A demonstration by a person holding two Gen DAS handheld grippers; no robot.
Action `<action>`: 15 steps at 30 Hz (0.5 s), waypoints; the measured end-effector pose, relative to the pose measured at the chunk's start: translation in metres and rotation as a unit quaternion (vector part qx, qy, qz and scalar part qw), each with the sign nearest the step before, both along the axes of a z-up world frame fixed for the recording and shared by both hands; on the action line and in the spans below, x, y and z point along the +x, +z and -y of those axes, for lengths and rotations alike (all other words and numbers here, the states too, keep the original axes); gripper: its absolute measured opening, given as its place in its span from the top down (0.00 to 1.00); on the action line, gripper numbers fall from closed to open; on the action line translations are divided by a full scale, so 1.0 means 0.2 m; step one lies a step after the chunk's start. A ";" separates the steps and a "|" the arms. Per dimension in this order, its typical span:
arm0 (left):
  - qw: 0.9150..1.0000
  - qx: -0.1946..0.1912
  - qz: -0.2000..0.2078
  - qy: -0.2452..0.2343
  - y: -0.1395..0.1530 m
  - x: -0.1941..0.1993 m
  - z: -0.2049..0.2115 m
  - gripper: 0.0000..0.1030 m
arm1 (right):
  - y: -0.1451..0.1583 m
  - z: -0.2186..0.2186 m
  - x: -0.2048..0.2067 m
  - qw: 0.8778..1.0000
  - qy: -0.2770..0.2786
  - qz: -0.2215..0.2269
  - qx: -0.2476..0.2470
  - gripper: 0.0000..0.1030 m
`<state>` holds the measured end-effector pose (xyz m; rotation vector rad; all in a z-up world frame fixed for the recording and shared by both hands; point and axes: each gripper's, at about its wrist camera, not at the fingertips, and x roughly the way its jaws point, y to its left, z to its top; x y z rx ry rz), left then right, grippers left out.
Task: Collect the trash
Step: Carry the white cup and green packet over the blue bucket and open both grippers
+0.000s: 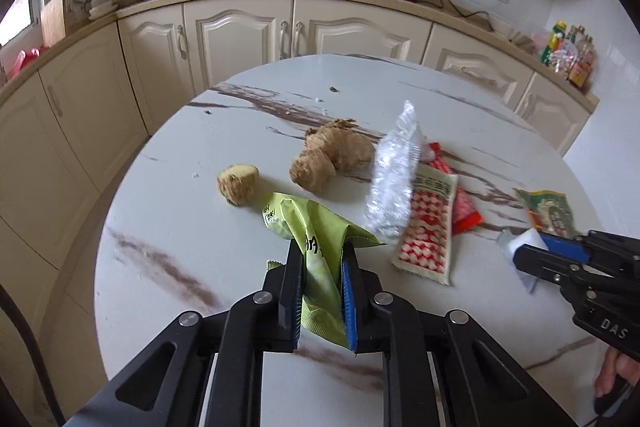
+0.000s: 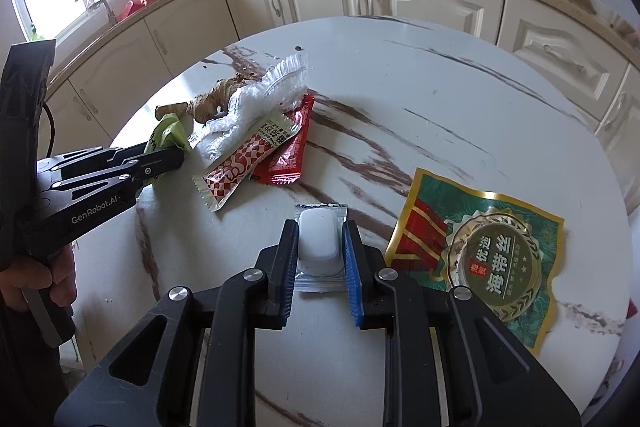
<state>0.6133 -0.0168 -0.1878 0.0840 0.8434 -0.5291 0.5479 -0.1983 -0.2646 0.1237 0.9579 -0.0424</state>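
Note:
My left gripper (image 1: 321,251) is shut on a green snack wrapper (image 1: 316,227) just above the round marble table (image 1: 180,227). My right gripper (image 2: 319,231) is shut on a white plastic blister pack (image 2: 319,239) low over the table; it also shows in the left wrist view (image 1: 524,247). Between them lie a red-and-white checked sachet (image 1: 428,231), a red sachet (image 2: 288,151) under it, and crumpled clear plastic (image 1: 394,171). A green-and-gold seaweed packet (image 2: 484,263) lies right of my right gripper.
A ginger root (image 1: 332,155) and a cut ginger piece (image 1: 237,183) lie on the table behind the wrappers. Cream kitchen cabinets (image 1: 240,35) curve behind the table, with a stove, pan and green cooker on the counter.

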 end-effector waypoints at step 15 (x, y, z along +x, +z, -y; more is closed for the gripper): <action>0.996 -0.074 0.042 -0.003 0.33 -0.55 -0.35 0.88 | 0.33 -0.27 -0.22 0.998 0.034 0.057 -0.006 0.80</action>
